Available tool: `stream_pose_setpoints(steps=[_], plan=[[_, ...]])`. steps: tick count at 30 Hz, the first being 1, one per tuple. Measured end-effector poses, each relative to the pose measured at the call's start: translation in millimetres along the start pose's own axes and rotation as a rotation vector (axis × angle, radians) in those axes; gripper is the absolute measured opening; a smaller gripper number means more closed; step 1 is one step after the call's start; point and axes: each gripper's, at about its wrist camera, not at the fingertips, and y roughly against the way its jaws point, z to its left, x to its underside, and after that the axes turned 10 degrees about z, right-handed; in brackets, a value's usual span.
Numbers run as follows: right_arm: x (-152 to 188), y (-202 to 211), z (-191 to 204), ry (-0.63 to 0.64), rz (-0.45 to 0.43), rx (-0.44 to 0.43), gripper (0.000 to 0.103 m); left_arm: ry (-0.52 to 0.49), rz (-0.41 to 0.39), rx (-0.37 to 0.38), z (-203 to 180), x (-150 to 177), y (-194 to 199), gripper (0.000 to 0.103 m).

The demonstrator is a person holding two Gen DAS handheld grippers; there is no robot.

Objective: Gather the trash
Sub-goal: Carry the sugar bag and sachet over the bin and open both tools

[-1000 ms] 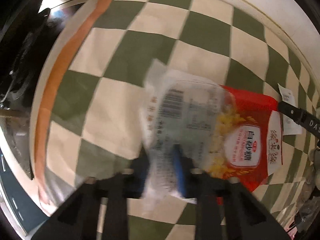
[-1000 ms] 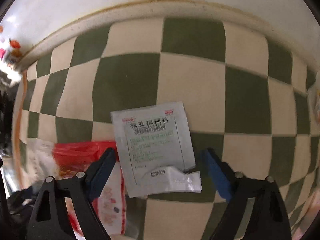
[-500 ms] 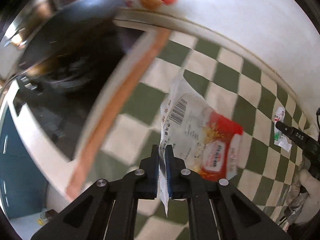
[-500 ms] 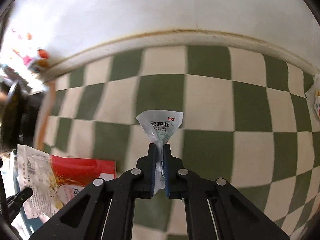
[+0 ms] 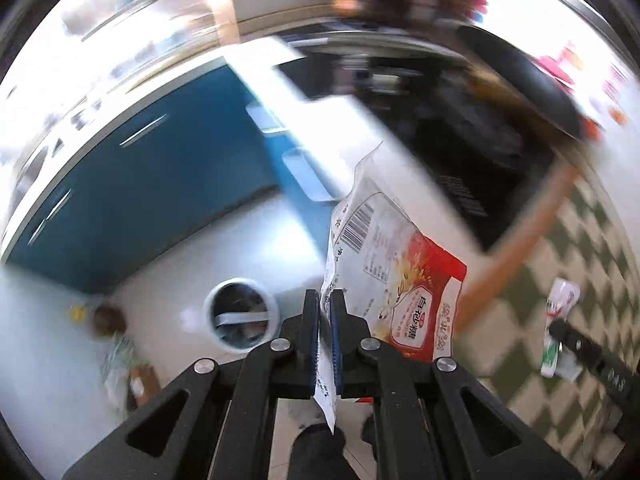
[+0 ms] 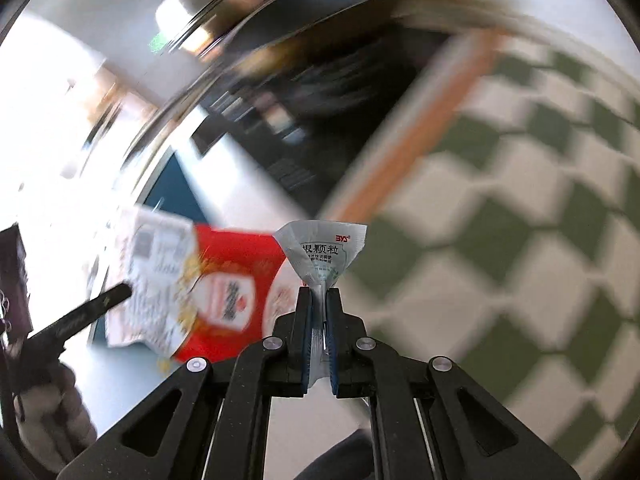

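Since both pieces of trash are thin film packaging, I judge them light, limp and somewhat slick, best taken by a flat edge or corner, as is done now. My left tool (image 5: 326, 316) is clamped fully on the lower edge of the red-and-white sugar bag (image 5: 394, 276), which stands up from the jaws toward 1 o'clock, creased but apparently empty; a tail of film hangs below the jaws. My right tool (image 6: 319, 312) is likewise clenched, pinching the small silver sachet (image 6: 322, 250) by its narrow end, so the sachet fans upward toward 12 o'clock. Both items are off the checkered counter (image 5: 592, 280), which lies at 3 o'clock in the left view. On the floor at 8 o'clock of the left tool I see a round white bin (image 5: 240, 314), its mouth facing up. Grip risk, in my judgement, is slippage of the bag's film during a quick swing.
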Motion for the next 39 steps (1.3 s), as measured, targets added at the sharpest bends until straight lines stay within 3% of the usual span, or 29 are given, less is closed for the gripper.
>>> stream_pose_setpoints(steps=[5, 10, 18, 23, 29, 32, 35, 36, 38, 39], plan=[[3, -123, 95, 0.131, 0.153, -0.009, 0.007, 0.164, 0.047, -0.063, 107, 15, -56, 0.003], [10, -269, 135, 0.172, 0.252, 0.019, 0.006, 0.284, 0.124, -0.128, 198, 29, -173, 0.003], [11, -523, 124, 0.160, 0.371, 0.042, 0.006, 0.386, 0.222, -0.191, 279, 50, -402, 0.003], [24, -643, 109, 0.197, 0.427, 0.016, 0.006, 0.464, 0.291, -0.095, 301, 66, -523, 0.003], [41, -730, 101, 0.237, 0.499, -0.007, 0.007, 0.510, 0.346, 0.004, 310, 70, -586, 0.003], [47, -760, 100, 0.257, 0.541, -0.007, 0.007, 0.512, 0.355, 0.029, 315, 70, -591, 0.007], [55, -775, 104, 0.254, 0.590, 0.010, 0.015, 0.512, 0.356, 0.037, 322, 72, -590, 0.011], [56, -778, 104, 0.254, 0.596, 0.013, 0.026, 0.512, 0.354, 0.033, 324, 73, -587, 0.016], [58, -780, 107, 0.260, 0.605, 0.019, 0.043, 0.513, 0.340, 0.030, 328, 73, -585, 0.042], [59, -780, 108, 0.263, 0.598, 0.026, 0.049, 0.515, 0.332, 0.025, 330, 74, -582, 0.077]])
